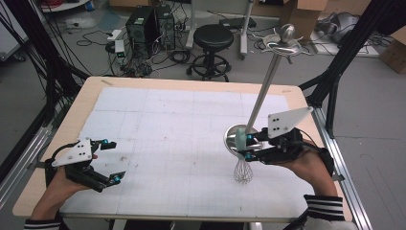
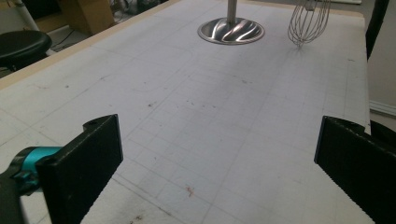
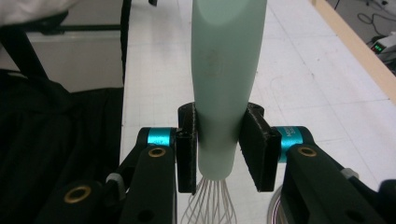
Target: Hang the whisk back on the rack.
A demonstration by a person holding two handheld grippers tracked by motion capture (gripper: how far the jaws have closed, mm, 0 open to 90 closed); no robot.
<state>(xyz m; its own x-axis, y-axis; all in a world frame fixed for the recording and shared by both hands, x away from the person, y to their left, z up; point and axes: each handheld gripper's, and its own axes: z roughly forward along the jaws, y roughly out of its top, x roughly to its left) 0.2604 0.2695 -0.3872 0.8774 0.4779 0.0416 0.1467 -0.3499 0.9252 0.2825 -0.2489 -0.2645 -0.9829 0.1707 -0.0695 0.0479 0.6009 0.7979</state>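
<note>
The right gripper (image 1: 245, 146) pinches the whisk (image 1: 242, 163) by its pale green handle (image 3: 224, 84), jaws pressed against both sides, at the right of the table (image 1: 76, 108). The whisk's wires (image 2: 308, 21) hang down with their tip close to the white mat (image 1: 167, 143); whether they touch it is unclear. Just beside it, on the far side, stands a steel stand (image 1: 268, 81) with a round base (image 2: 231, 31) and a tall pole. The left gripper (image 1: 110, 160) sits at the near left, jaws spread wide and empty.
</note>
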